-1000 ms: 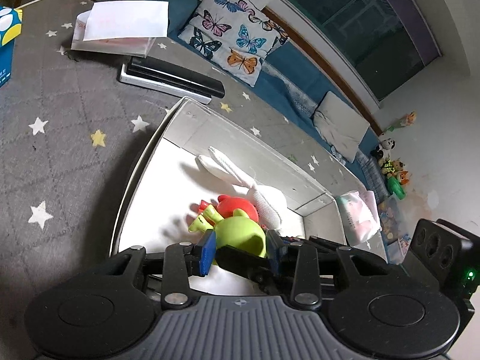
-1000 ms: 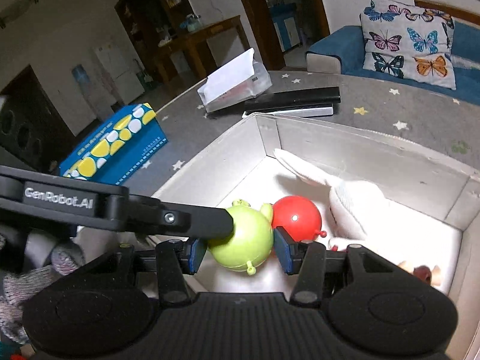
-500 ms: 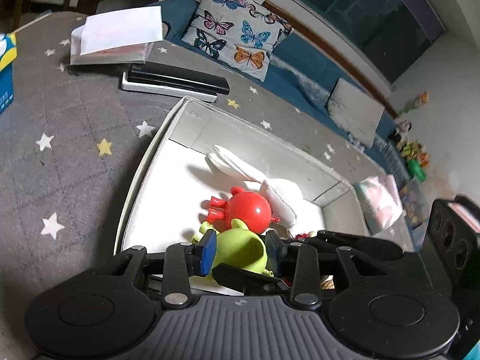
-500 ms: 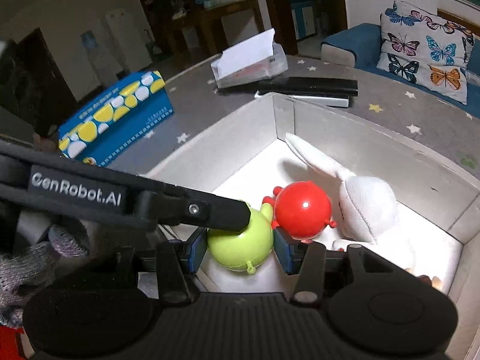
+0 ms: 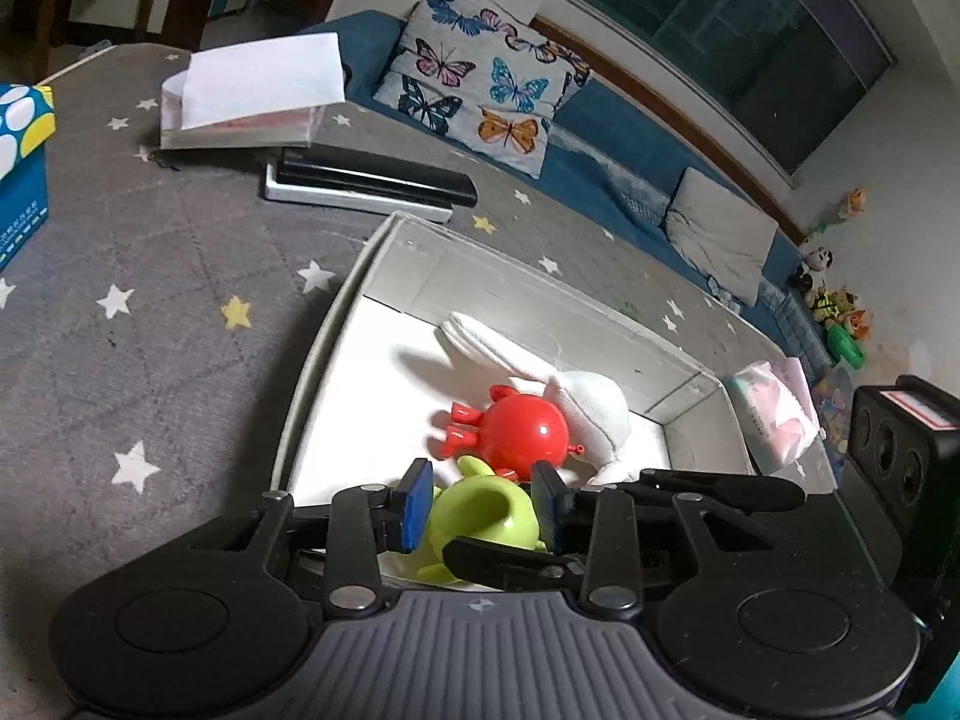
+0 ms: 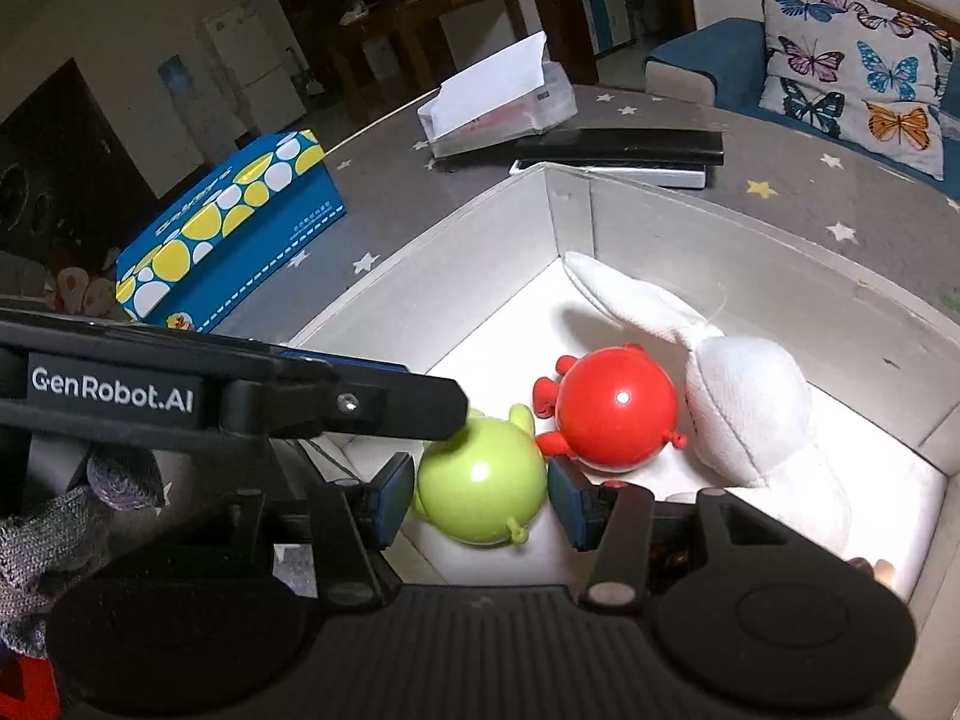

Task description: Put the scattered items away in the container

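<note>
A green pig toy [image 5: 480,516] [image 6: 480,486] hangs low in the near corner of the white box [image 5: 312,360] [image 6: 420,252]. My left gripper [image 5: 482,501] has its blue pads against the toy's sides. My right gripper [image 6: 480,501] is shut on the same toy from another side. In the left wrist view one right finger [image 5: 510,558] crosses under the toy. A left finger [image 6: 384,408] touches the toy's top in the right wrist view. A red pig toy [image 5: 528,429] [image 6: 618,408] and a white plush rabbit [image 5: 588,408] [image 6: 750,408] lie in the box.
On the grey star cloth stand a blue and yellow tissue box [image 6: 228,228], a clear case with white paper [image 5: 252,96] and flat black devices [image 5: 366,180]. A pink tissue pack [image 5: 774,414] and a black speaker [image 5: 900,450] sit right of the box. A gloved hand [image 6: 54,528] shows.
Both views have tilted a little, so more of the red toy and the rabbit shows. The green toy stays between both pairs of pads in the same corner.
</note>
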The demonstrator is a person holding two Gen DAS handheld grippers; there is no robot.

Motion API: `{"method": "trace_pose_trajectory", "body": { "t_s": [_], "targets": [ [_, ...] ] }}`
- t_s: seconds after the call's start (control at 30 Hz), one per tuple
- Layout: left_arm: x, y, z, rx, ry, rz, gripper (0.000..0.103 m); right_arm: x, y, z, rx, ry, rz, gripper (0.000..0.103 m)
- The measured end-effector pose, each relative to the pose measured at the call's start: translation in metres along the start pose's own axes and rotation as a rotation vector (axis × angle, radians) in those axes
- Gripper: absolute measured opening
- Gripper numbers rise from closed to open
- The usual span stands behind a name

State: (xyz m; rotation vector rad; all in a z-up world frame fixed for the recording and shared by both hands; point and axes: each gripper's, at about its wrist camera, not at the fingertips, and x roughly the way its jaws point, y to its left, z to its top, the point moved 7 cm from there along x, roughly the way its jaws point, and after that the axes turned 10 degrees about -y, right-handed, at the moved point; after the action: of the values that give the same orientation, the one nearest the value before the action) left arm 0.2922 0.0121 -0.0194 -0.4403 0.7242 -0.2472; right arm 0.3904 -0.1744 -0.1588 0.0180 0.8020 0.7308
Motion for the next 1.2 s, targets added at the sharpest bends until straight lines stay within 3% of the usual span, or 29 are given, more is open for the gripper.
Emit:
{"method": "trace_pose_trajectory", "body": {
  "t_s": [0.1,0.47,0.53,0.7,1.2],
  "targets": [
    [-0.006,0.001,0.0,0.011,-0.024,0.002,0.038,-0.004,0.001,-0.001,-0.001,-0.02,-0.01,0.051],
    [-0.039,-0.006,-0.006,0.099,-0.144,0.017,0.038,-0.041,0.013,-0.001,-0.054,-0.16,-0.073,0.068],
    [-0.046,-0.008,-0.01,0.115,-0.167,0.017,0.038,-0.05,0.017,-0.003,-0.069,-0.175,-0.083,0.077],
    [-0.063,-0.017,-0.02,0.168,-0.207,0.025,0.038,-0.067,0.026,-0.011,-0.105,-0.197,-0.098,0.081],
    [-0.081,-0.03,-0.06,0.237,-0.217,0.106,0.038,-0.111,0.044,-0.048,-0.157,-0.268,-0.18,0.1]
  ]
}}
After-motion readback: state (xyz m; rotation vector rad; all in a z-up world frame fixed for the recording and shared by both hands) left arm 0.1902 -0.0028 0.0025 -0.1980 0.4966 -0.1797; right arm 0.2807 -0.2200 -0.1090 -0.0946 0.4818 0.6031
